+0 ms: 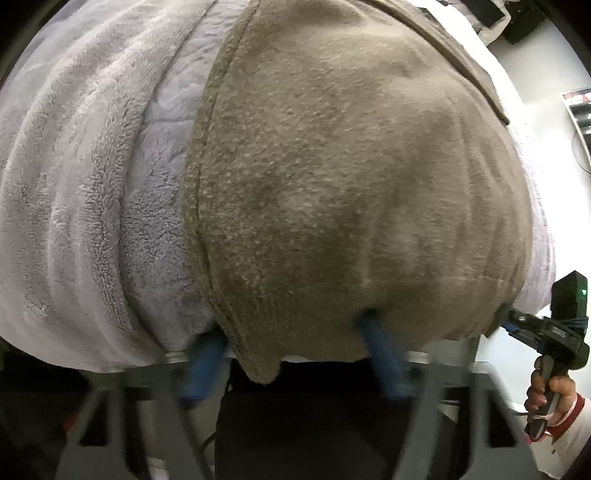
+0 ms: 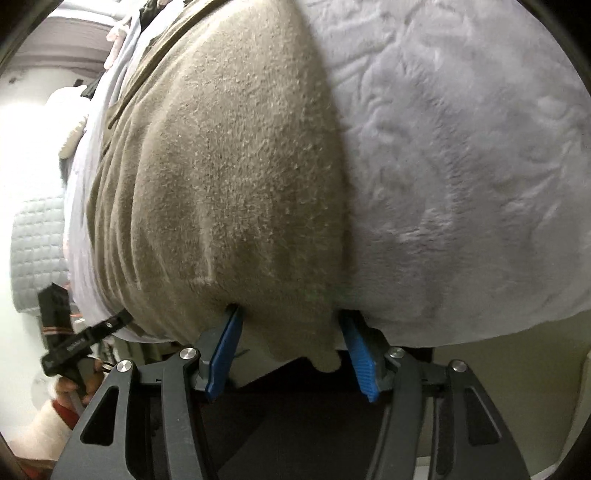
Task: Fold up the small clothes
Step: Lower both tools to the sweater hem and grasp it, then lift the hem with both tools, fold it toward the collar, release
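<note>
A taupe fleece garment lies on a pale lilac fleece blanket and hangs over the near table edge. It also shows in the right wrist view, with the blanket beside it. My left gripper is open; its blue fingers push into the near corners of the garment, tips hidden in cloth. My right gripper is open with blue fingers either side of a hanging garment corner. Each gripper shows in the other's view: the right, the left.
The table's front edge runs just under the cloth. A grey quilted cushion and bright floor lie at the left of the right wrist view. Dark equipment sits at the far right corner.
</note>
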{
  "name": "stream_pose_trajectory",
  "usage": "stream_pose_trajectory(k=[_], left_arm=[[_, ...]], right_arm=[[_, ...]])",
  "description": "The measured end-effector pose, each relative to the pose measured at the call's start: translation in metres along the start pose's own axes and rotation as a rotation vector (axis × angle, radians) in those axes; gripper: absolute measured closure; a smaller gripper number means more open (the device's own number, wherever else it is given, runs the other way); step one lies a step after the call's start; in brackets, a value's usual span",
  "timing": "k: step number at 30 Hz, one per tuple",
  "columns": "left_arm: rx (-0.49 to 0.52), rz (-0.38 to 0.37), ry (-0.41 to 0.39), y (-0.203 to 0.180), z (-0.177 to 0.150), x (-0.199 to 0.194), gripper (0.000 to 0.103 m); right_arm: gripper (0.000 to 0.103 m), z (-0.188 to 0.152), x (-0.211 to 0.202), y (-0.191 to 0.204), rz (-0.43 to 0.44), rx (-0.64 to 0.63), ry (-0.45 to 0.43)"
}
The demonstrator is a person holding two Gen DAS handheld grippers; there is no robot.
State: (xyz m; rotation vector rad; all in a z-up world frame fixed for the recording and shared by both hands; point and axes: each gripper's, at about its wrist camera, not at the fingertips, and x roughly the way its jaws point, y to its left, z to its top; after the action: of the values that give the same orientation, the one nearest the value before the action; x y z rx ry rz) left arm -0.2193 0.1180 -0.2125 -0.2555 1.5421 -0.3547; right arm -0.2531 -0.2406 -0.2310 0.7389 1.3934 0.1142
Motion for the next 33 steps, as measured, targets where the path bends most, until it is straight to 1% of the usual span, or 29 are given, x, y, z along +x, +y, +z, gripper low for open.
stream_pose_trajectory(k=[1, 2, 3, 6, 9, 10, 11, 14, 17, 20, 22, 24, 25, 28, 31, 33], left_arm=[[0.006, -0.032, 0.011, 0.007, -0.003, -0.005, 0.089], [0.007, -0.061, 0.012, 0.005, -0.004, -0.008, 0.093], [0.009, -0.076, 0.005, 0.006, -0.007, -0.014, 0.093], [0.028, -0.137, -0.054, 0.001, -0.010, -0.044, 0.093], [0.034, -0.196, -0.124, -0.003, -0.006, -0.079, 0.093], [0.036, -0.212, -0.146, -0.005, -0.003, -0.089, 0.093], [0.040, -0.226, -0.166, -0.006, 0.005, -0.100, 0.093], [0.058, -0.225, -0.210, -0.015, 0.027, -0.122, 0.093], [0.051, -0.227, -0.258, -0.024, 0.055, -0.142, 0.093], [0.017, -0.253, -0.307, -0.030, 0.084, -0.160, 0.093], [0.012, -0.247, -0.342, -0.041, 0.111, -0.168, 0.093], [0.007, -0.234, -0.368, -0.050, 0.140, -0.169, 0.093], [0.001, -0.227, -0.381, -0.054, 0.159, -0.172, 0.093], [0.007, -0.215, -0.406, -0.062, 0.202, -0.172, 0.093], [0.040, -0.174, -0.427, -0.074, 0.252, -0.162, 0.093], [0.043, -0.155, -0.426, -0.077, 0.276, -0.152, 0.093]], right_arm=[[0.076, -0.001, 0.000, 0.000, 0.026, 0.021, 0.011], [0.094, -0.001, -0.002, 0.000, 0.044, 0.034, 0.015], [0.094, -0.004, -0.006, 0.002, 0.059, 0.045, 0.007], [0.095, -0.011, -0.022, 0.011, 0.163, 0.067, -0.021], [0.095, -0.010, -0.040, 0.023, 0.275, 0.076, -0.060], [0.095, -0.007, -0.047, 0.029, 0.314, 0.078, -0.074], [0.095, -0.004, -0.051, 0.031, 0.333, 0.078, -0.081], [0.095, 0.016, -0.066, 0.044, 0.409, 0.073, -0.115], [0.095, 0.047, -0.080, 0.059, 0.487, 0.068, -0.150], [0.095, 0.077, -0.090, 0.073, 0.520, 0.057, -0.171], [0.095, 0.101, -0.099, 0.084, 0.543, 0.046, -0.187], [0.095, 0.130, -0.106, 0.096, 0.562, 0.023, -0.203], [0.095, 0.145, -0.110, 0.101, 0.570, 0.015, -0.209], [0.095, 0.195, -0.123, 0.105, 0.588, -0.004, -0.221], [0.095, 0.243, -0.123, 0.110, 0.579, -0.022, -0.225], [0.095, 0.272, -0.119, 0.109, 0.577, -0.016, -0.223]])
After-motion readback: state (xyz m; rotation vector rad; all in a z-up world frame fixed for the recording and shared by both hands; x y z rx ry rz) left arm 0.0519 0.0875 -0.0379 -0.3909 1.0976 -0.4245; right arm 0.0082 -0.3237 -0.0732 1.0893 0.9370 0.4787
